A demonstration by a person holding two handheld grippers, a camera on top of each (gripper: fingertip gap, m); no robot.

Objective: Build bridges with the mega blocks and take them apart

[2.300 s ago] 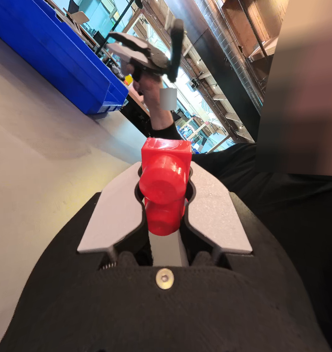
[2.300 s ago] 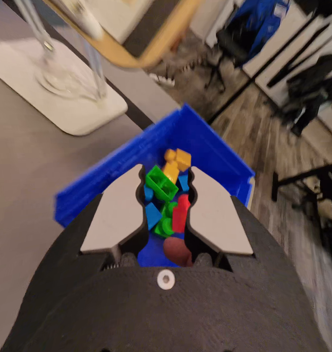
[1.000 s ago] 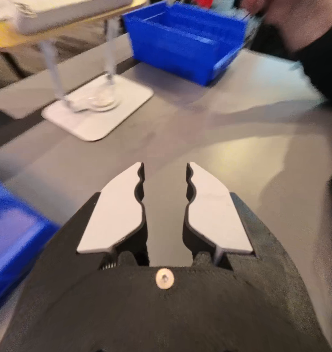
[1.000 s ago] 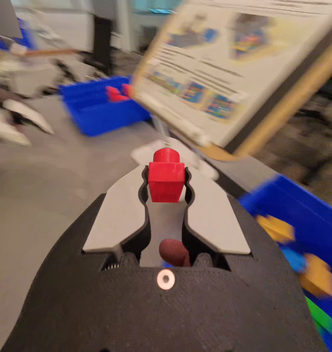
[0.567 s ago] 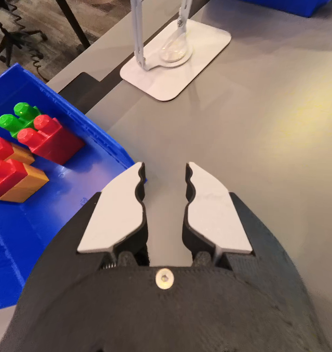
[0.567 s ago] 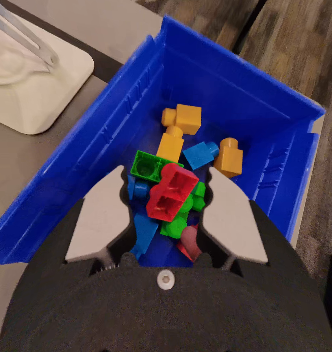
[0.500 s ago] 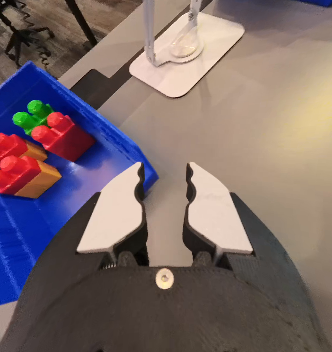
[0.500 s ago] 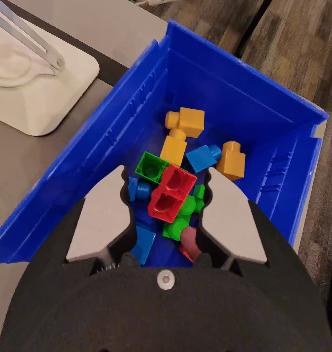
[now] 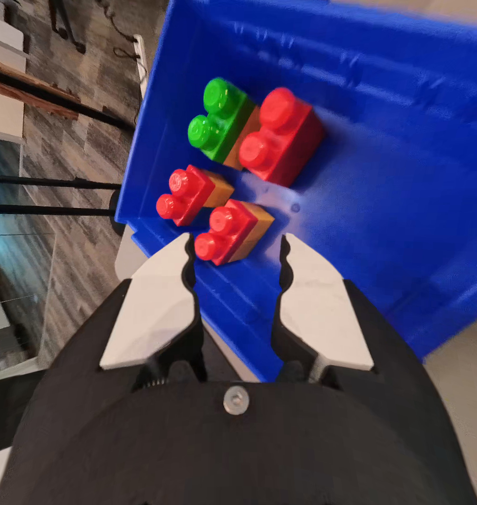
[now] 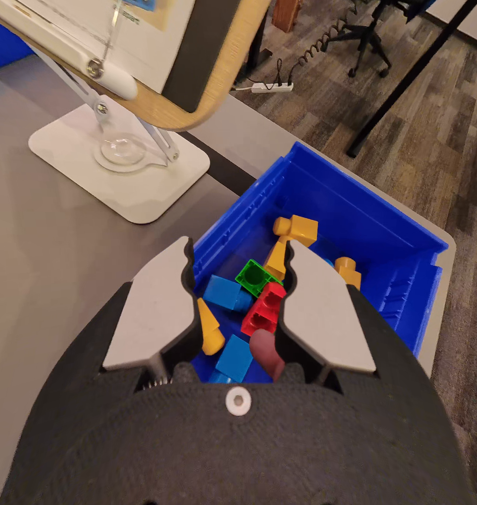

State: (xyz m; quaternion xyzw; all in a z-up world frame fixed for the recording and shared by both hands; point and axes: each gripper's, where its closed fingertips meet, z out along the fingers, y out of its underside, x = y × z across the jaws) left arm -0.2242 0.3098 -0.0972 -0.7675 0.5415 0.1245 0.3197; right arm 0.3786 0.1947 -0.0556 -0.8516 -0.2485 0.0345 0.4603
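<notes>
In the left wrist view my left gripper (image 9: 236, 240) is open and empty above a blue bin (image 9: 368, 68). A red-on-orange block pair (image 9: 229, 232) lies on the bin floor just beyond my fingertips, apart from both pads. A second red-on-orange pair (image 9: 188, 194) lies beside it. Farther in lies a piece with a green block (image 9: 218, 117) and a red block (image 9: 281, 136) on an orange one. In the right wrist view my right gripper (image 10: 238, 243) is open and empty over another blue bin (image 10: 368, 202). That bin holds several loose blocks, among them a red block (image 10: 264, 308) lying stud-side down.
A white stand base (image 10: 117, 175) carries a wood-edged instruction board (image 10: 204, 82) on the grey table (image 10: 54, 259), left of the right bin. Beyond the table edge are wood-pattern floor (image 10: 395, 123), chair legs and cables. About 60 cm separates my left fingertips from my right.
The right gripper let its red block drop into the bin, then drew back and narrowed a little. The left gripper, empty, swung over its bin's blocks and opened wider.
</notes>
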